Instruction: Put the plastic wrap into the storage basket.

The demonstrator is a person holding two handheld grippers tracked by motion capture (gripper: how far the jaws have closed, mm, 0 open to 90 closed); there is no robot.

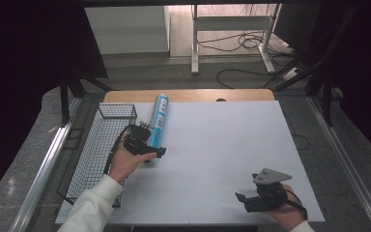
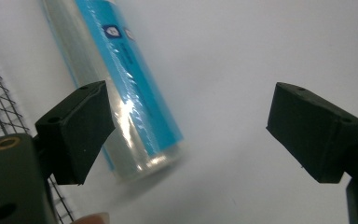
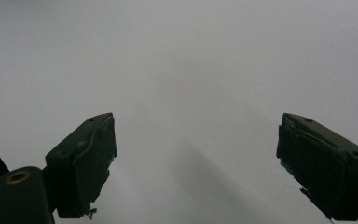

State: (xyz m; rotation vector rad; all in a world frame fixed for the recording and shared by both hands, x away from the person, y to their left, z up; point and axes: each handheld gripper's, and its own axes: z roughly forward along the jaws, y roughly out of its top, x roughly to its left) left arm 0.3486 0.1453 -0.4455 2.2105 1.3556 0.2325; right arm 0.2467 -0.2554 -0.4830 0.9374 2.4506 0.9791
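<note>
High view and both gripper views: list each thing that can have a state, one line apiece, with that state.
Blue tube: lying on its side on the white table, beside the basket, not gripped.
Wire basket: upright at the table's left edge, nothing seen inside.
Left gripper: open, one jaw beside the tube's near end.
Right gripper: open, nothing between its jaws.

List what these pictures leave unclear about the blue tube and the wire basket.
- Blue tube: its label print is too small in the high view and blurred in the left gripper view.
- Its near end: covered by the left tool in the high view.
- Its far end: cut off by the top edge in the left gripper view.
- Wire basket: its near corner is hidden by the white sleeve.
</note>
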